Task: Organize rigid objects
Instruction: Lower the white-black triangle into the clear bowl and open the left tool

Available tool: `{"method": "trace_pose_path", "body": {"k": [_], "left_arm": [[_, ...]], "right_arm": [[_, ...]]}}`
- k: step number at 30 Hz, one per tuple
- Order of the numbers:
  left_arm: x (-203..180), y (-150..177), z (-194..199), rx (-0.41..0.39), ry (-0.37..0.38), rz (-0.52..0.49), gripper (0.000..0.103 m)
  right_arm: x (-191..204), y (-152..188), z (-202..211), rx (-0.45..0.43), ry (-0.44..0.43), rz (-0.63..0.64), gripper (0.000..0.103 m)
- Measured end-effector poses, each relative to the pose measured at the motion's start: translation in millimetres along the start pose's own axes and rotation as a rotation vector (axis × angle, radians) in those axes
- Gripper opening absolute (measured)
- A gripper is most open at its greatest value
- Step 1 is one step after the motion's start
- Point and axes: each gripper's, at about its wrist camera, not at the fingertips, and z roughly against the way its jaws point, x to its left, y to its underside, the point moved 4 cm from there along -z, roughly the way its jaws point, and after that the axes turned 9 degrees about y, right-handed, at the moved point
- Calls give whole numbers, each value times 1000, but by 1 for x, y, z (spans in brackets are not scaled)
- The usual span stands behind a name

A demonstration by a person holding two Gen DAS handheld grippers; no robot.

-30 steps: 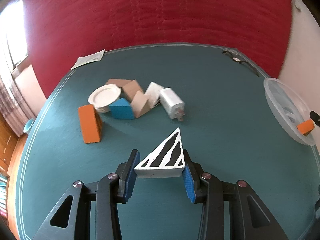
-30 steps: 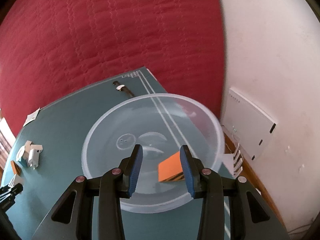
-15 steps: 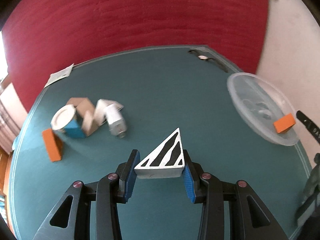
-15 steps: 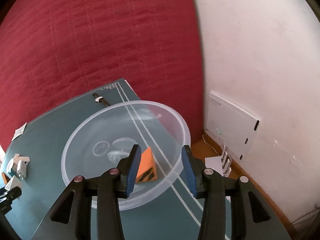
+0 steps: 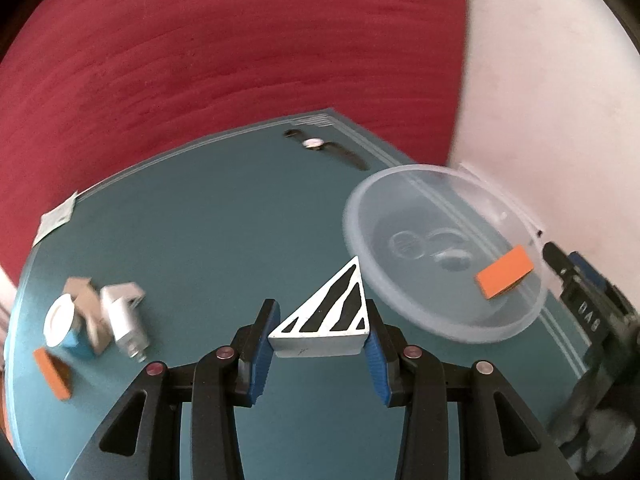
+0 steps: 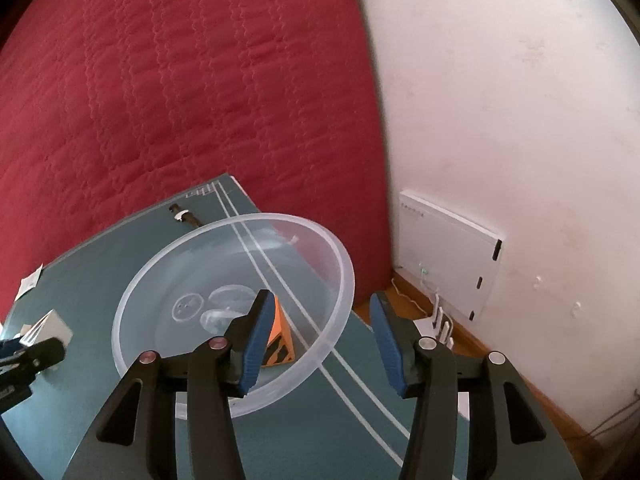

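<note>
My left gripper is shut on a white triangular block with black stripes, held above the teal table just left of a clear plastic bowl. An orange block lies inside the bowl. In the right wrist view my right gripper is open and empty over the bowl's near right rim, with the orange block behind its left finger. The left gripper's tip shows at the left edge of the right wrist view.
A cluster of blocks, a white charger, a white dish and an orange block lies at the table's left. A wristwatch lies at the far edge. A red quilted wall and a white wall stand behind.
My right gripper let go of the orange block into the bowl, opened and drew back to the right. My left gripper carried the striped triangle right, toward the bowl.
</note>
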Motion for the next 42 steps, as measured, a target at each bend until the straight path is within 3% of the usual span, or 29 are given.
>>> {"method": "trace_pose_path", "body": {"k": [12, 20, 27, 32, 35, 42], "left_arm": [[-39, -19, -31, 3, 99, -58, 43], [-42, -20, -35, -16, 127, -80, 44], [-21, -13, -39, 0, 88, -18, 58], [-14, -8, -35, -8, 49, 0, 85], [-11, -5, -31, -10, 30, -5, 93], [-4, 5, -21, -23, 0, -6, 96]], "right_arm": [[-2, 0, -2, 1, 2, -8, 52], [-3, -1, -2, 5, 1, -10, 52], [-4, 0, 0, 13, 0, -14, 52], [-5, 1, -1, 16, 1, -15, 52], [-5, 2, 0, 16, 1, -15, 53], [-4, 2, -1, 20, 3, -4, 56]]}}
